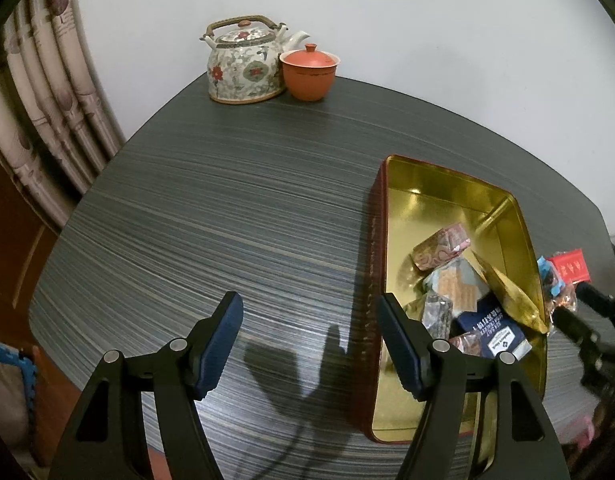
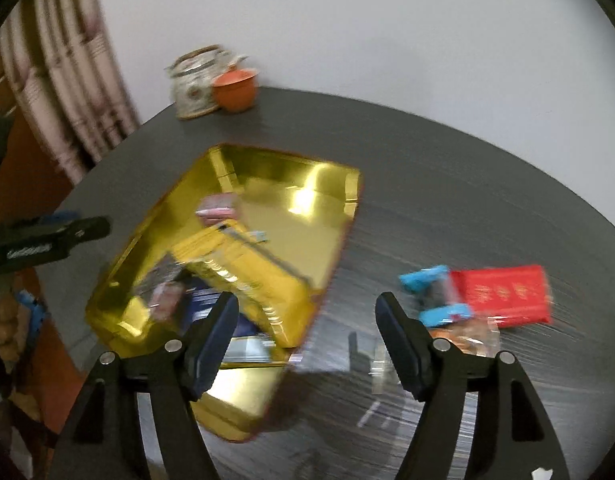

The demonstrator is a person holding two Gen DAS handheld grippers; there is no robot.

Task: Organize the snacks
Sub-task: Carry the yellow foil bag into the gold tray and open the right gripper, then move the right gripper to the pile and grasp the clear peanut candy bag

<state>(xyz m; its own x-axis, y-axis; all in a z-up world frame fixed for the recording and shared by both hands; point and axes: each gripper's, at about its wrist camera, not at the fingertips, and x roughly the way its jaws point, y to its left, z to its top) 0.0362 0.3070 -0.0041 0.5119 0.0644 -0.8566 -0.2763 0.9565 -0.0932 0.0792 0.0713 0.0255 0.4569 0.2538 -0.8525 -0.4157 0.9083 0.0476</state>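
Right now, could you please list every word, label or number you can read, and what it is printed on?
None reads with certainty.
Navy packet in the gold tin: white print, upside down, too small.
Red packet: gold characters, blurred.
Left gripper, seen from the right wrist: white lettering, blurred.

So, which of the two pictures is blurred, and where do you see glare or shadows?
Left wrist view: sharp; the left gripper casts a dark shadow on the table, and the gold tin shines softly. Right wrist view: motion-blurred all over; the snacks in the tin are smeared, with bright glare on its floor, and the red packet is unreadable.
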